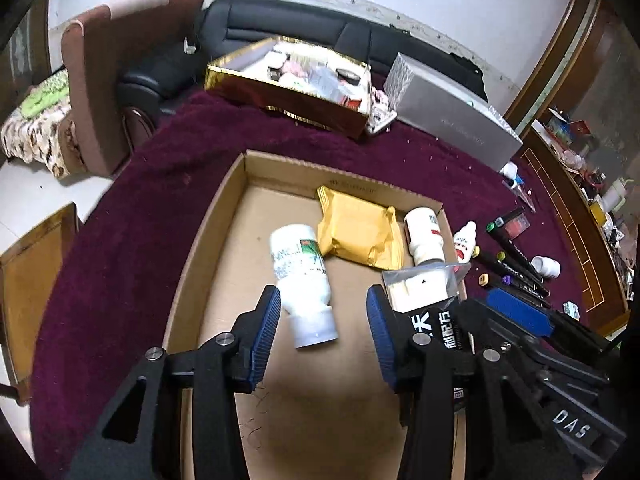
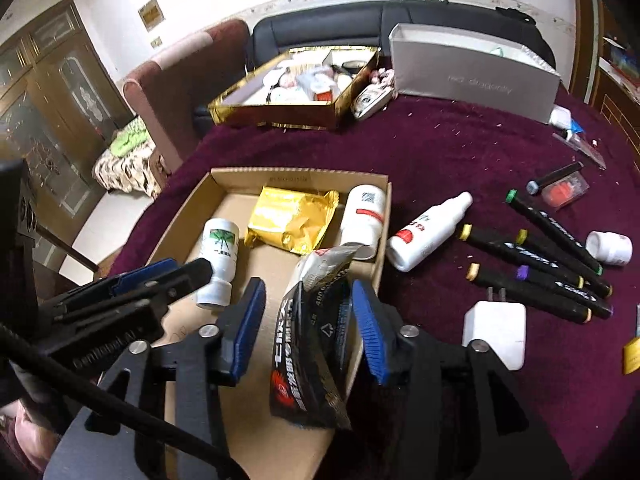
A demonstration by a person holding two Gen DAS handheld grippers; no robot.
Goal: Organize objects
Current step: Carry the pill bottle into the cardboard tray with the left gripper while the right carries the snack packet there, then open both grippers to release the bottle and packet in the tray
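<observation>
The right gripper (image 2: 306,320) hangs over the near right part of a cardboard tray (image 2: 182,216), its blue-padded fingers (image 2: 370,330) spread wide. A black-and-silver foil packet (image 2: 316,344) stands between them, its edge against the right pad; whether the jaws actually press on it cannot be told. The left gripper (image 1: 324,332) hovers just to its left over the same tray, jaws apart and grasping nothing. A white bottle with a green label (image 1: 302,276) lies on the tray floor directly ahead of the left gripper's fingers, its cap end reaching between the fingertips without touching either. Further ahead of both grippers, at the tray's far wall, lie a gold foil pouch (image 2: 290,220) and a second white bottle (image 2: 362,216). To the right of the right gripper, on the maroon cloth (image 2: 460,152), sit a white spray bottle (image 2: 424,232), black markers (image 2: 536,256) and a white charger plug (image 2: 494,332).
</observation>
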